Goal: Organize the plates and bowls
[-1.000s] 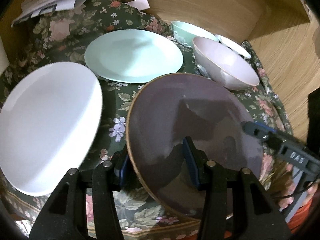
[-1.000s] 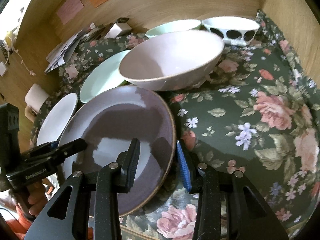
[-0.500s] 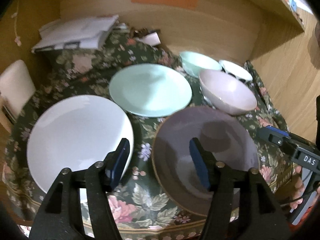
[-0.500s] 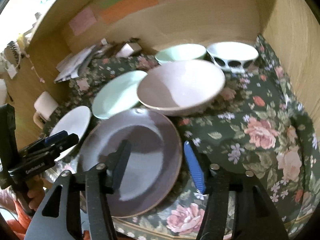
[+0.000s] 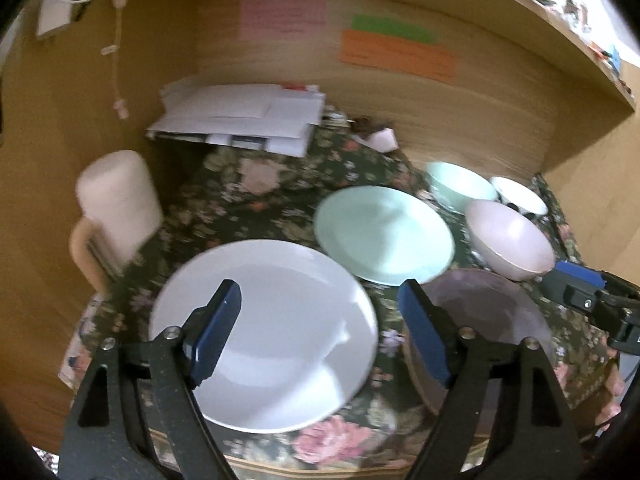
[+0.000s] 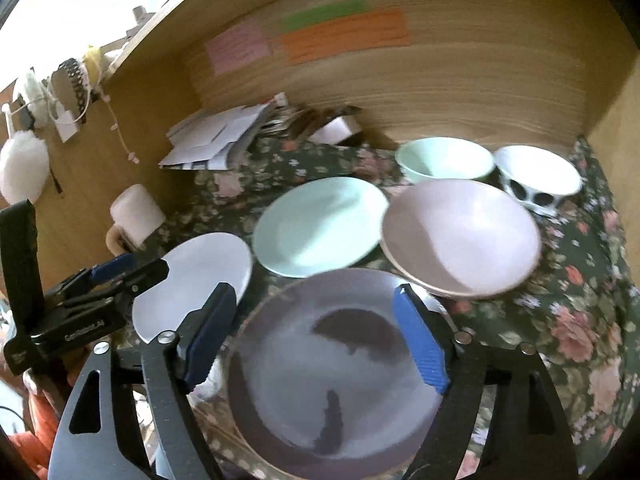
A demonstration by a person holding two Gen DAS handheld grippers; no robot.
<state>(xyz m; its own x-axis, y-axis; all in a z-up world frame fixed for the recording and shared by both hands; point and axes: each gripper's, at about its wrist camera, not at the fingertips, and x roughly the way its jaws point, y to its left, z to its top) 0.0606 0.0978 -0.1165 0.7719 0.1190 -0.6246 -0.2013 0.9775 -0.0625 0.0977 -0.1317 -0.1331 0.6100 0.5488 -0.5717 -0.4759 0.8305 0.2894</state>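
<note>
On a floral cloth lie a white plate, a mint plate and a purple plate. Behind stand a pink bowl, a mint bowl and a white spotted bowl. My left gripper is open and empty above the white plate's near edge; it shows in the right wrist view. My right gripper is open and empty above the purple plate; it shows in the left wrist view.
A stack of papers lies at the back left by the wooden back wall with coloured notes. A white cylinder stands at the cloth's left edge. A wooden side wall closes the right.
Both grippers have pulled back and up from the purple plate, and their jaws have opened wider. The left gripper has shifted left over the white plate. The purple plate stays on the cloth.
</note>
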